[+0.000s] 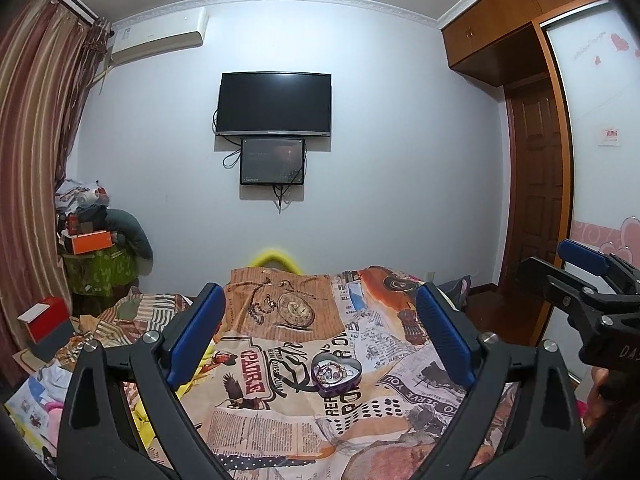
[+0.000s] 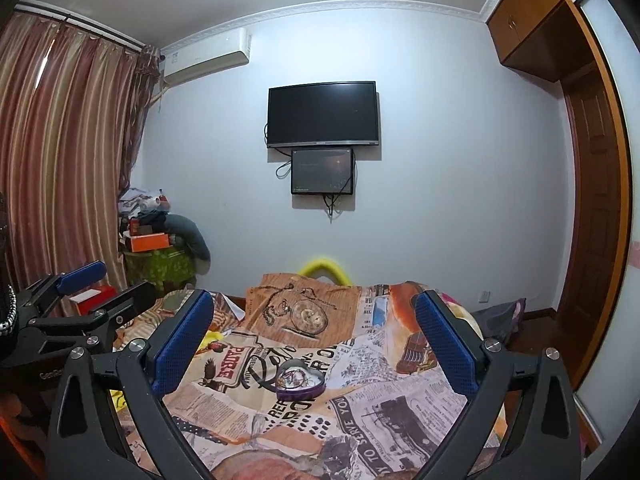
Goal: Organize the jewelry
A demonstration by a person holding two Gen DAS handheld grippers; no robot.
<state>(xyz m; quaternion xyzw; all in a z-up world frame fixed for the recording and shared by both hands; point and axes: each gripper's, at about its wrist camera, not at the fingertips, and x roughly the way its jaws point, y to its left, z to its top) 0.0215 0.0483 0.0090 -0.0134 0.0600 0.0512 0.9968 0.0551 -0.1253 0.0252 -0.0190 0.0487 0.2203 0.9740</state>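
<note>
Left tool (image 1: pixel 320 344) and right tool (image 2: pixel 316 344) wide open, empty, bedspread (image 1: pixel 280 432) reading "SERVE YOU", heart-shaped jewelry tin (image 1: pixel 337 372)

Black grippers, blue ribbed fingers (image 1: pixel 444 336), silver screws.

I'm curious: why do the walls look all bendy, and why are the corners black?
Left wrist view: the fisheye lens bows the curtain and wardrobe, and its round edge blacks out the corners. Right wrist view: same bending; the TV near the middle looks nearly straight, and the yellow thing behind the bed is blurry.
</note>
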